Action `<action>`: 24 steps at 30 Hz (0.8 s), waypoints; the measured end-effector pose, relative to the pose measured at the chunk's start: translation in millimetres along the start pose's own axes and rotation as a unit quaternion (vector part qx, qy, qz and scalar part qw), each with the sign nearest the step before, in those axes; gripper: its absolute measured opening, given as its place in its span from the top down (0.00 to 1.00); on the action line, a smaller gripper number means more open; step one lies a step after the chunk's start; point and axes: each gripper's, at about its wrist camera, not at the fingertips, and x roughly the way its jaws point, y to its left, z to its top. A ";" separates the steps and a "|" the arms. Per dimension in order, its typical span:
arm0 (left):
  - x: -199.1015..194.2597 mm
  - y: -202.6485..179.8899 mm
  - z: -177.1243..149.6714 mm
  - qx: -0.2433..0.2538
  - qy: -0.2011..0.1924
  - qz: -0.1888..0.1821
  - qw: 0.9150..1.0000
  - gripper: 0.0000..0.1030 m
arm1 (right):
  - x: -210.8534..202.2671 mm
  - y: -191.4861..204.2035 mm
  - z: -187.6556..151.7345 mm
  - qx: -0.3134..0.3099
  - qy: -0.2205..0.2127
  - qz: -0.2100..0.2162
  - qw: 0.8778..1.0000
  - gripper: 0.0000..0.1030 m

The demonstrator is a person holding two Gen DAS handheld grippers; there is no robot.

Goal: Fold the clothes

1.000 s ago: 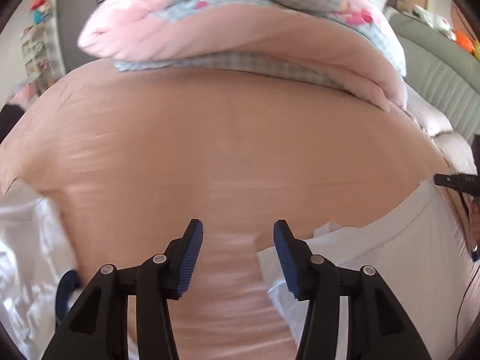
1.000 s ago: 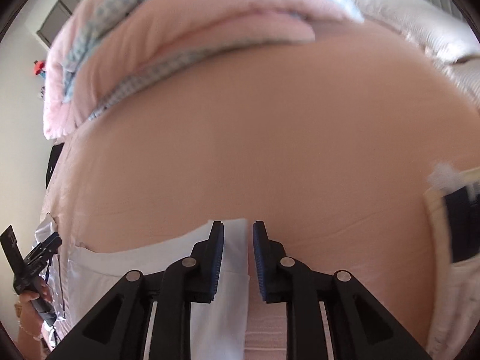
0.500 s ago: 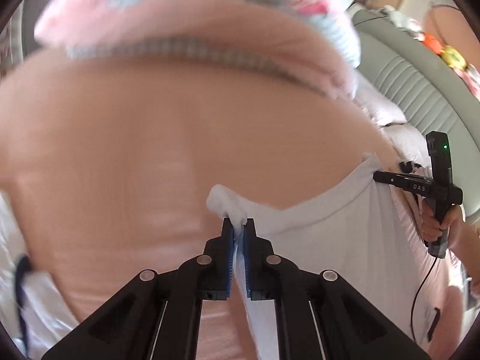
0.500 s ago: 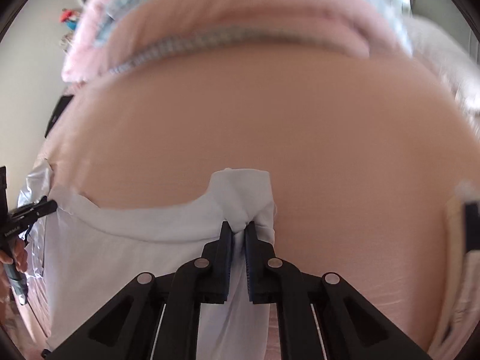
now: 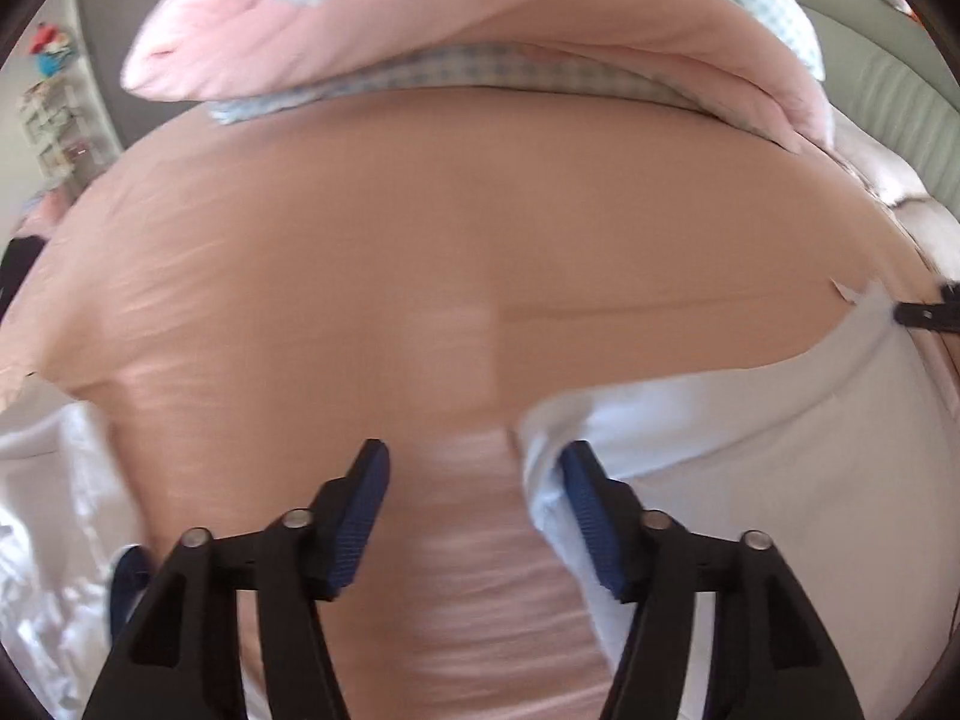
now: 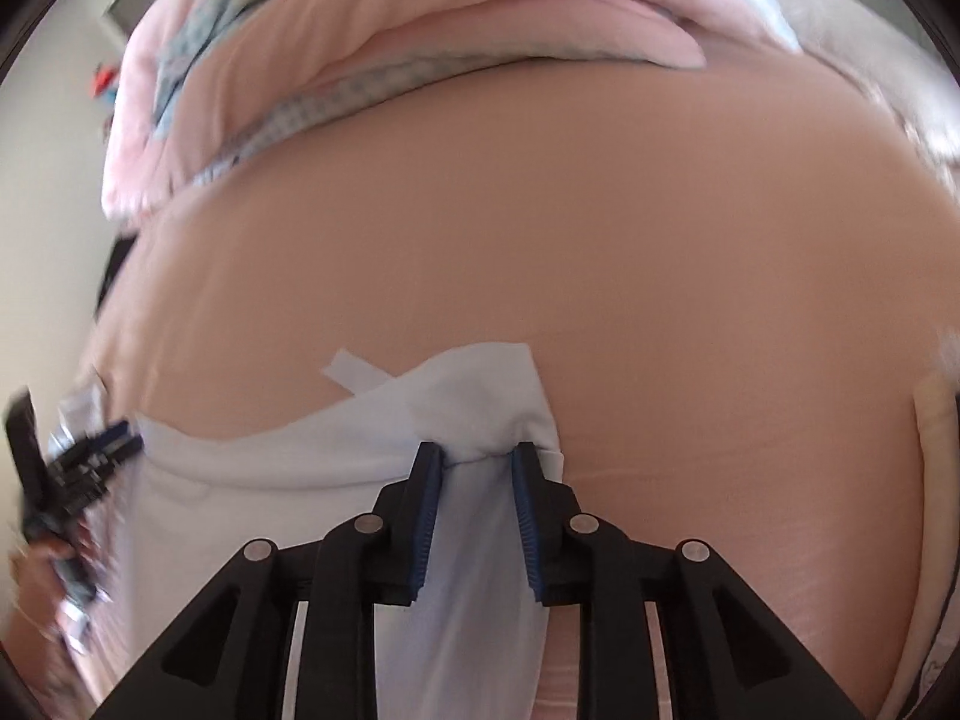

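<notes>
A white garment (image 5: pixel 750 468) lies spread on the peach bed sheet (image 5: pixel 480 240). My left gripper (image 5: pixel 474 456) is open and its jaws are opening; the garment's corner lies just inside the right finger, and the pads do not press on it. In the right wrist view the white garment (image 6: pixel 270 456) is bunched between the fingertips of my right gripper (image 6: pixel 477 450), touching both pads while those jaws are opening. The left gripper (image 6: pixel 78 468) shows blurred at the garment's far left corner. The right gripper's tip (image 5: pixel 924 315) shows at the far right edge of the left wrist view.
A folded pink quilt (image 5: pixel 480 18) with checked blue lining lies across the far side of the bed. Crumpled white cloth (image 5: pixel 48 510) sits at the near left. A grey-green padded headboard (image 5: pixel 888 72) stands at the right. A cream item (image 6: pixel 936 420) lies at the right edge.
Both grippers shut on the garment's corners half a second ago and lifted it. The left jaws have since spread wide and let go. The right jaws have parted somewhat with cloth still between them.
</notes>
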 end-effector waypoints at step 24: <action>-6.9 -40.0 -10.5 -0.009 -0.011 -0.079 0.997 0.43 | -1.4 11.1 -3.4 -0.082 0.014 -0.130 0.988 0.71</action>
